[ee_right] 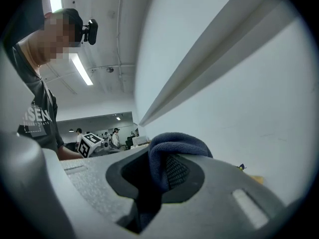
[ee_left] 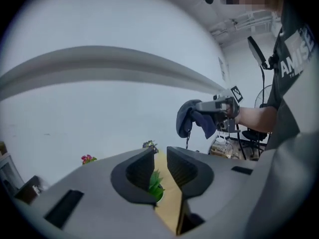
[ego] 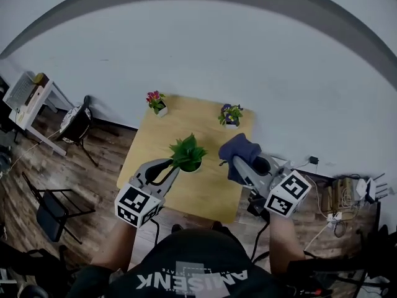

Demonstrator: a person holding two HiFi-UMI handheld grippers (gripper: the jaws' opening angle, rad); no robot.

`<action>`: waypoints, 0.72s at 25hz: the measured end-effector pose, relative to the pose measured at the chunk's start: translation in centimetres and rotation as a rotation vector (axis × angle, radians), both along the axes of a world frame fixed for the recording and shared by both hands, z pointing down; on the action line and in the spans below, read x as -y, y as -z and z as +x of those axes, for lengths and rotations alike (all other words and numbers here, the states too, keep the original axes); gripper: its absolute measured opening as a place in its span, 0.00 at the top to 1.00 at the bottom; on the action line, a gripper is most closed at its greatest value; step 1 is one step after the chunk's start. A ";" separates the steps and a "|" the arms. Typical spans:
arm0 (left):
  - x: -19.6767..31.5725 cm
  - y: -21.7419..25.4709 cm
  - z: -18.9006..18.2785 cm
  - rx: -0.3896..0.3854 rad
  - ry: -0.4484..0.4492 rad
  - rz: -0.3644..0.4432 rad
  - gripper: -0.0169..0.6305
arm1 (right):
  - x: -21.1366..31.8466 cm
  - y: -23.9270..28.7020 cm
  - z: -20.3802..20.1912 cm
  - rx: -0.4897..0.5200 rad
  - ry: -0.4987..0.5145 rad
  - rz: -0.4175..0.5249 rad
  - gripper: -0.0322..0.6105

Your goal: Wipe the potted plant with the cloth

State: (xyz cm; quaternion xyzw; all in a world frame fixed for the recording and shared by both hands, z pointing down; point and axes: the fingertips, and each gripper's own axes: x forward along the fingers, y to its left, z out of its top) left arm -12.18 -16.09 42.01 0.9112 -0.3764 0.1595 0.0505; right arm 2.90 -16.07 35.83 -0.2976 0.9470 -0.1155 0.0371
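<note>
The green potted plant (ego: 188, 153) stands in a white pot near the middle of the wooden table (ego: 205, 194). My left gripper (ego: 172, 164) is raised just left of it, tips toward the pot. In the left gripper view my left gripper (ee_left: 159, 156) stands open with a narrow gap, and the plant (ee_left: 155, 183) shows through that gap, beyond the tips. My right gripper (ego: 232, 158) is raised to the plant's right, shut on a dark blue cloth (ego: 239, 148). The cloth (ee_right: 174, 143) bulges out between the right jaws. The cloth (ee_left: 189, 118) hangs bunched from the right gripper, high above the table.
A pink-flowered pot (ego: 156, 101) and a purple-flowered pot (ego: 230, 114) stand at the table's far corners against the white wall. Chairs (ego: 74, 124) and a white desk (ego: 28, 98) are at the left. Cables and a power strip (ego: 338, 207) lie on the floor at the right.
</note>
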 end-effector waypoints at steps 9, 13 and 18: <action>-3.3 6.9 -5.5 -0.086 0.181 0.118 0.97 | 1.0 4.9 -3.3 0.008 0.046 0.077 0.87; -3.9 9.6 -7.2 -0.115 0.257 0.160 0.97 | 0.5 6.7 -4.9 -0.008 0.072 0.115 0.87; -3.4 11.4 -8.7 -0.077 0.325 0.202 0.97 | 0.4 8.3 -5.9 -0.012 0.075 0.146 0.87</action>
